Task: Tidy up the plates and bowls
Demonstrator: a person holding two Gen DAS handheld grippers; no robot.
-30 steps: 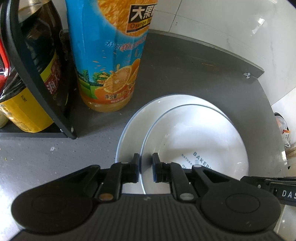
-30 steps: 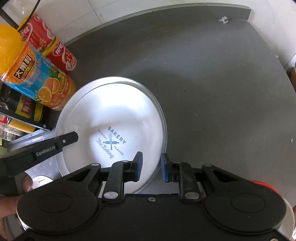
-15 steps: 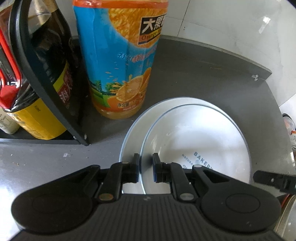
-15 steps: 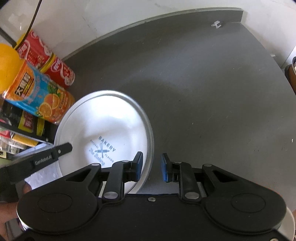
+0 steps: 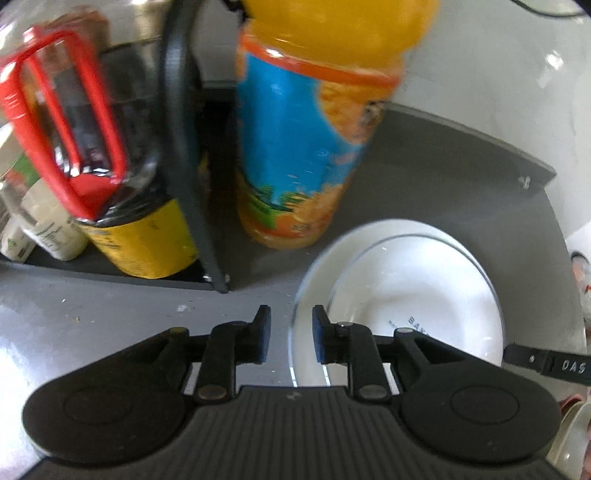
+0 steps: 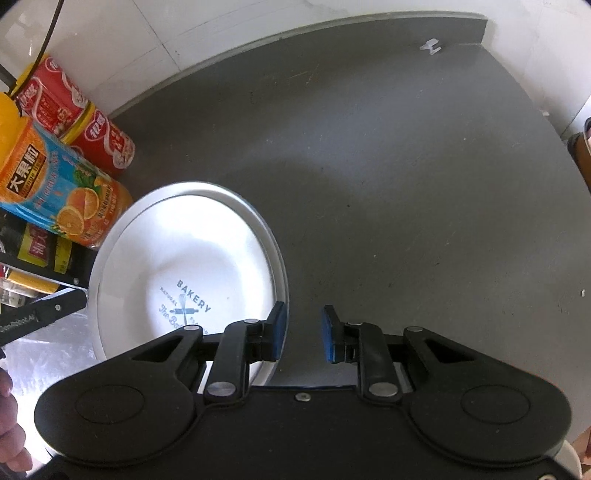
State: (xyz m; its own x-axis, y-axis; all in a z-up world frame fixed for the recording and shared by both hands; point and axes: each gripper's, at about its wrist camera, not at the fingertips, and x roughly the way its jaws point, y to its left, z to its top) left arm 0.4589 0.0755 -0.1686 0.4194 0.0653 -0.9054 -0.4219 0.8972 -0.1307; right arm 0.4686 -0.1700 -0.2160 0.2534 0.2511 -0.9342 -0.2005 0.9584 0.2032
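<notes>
Reading "BAKERY" on stacked white plates [image 6: 192, 266] beside orange-juice bottle [image 6: 55, 199].

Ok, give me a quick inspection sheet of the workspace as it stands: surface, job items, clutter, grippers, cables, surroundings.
Surface: dark grey counter, a few pale specks; lighter grey area nearer the left gripper.
Job's things: white bowl printed BAKERY sits nested in a wider white plate, both flat on the counter.
Clutter: orange juice bottle beside the plate; two red cans behind it; dark sauce bottle with yellow label on a black rack.
Grippers: left gripper open, at the plate's near rim, holding nothing; right gripper open, its left finger over the plate's edge.
Cables: thin dark cable against the wall.
Surroundings: white tiled wall; a hand at the frame edge.
</notes>
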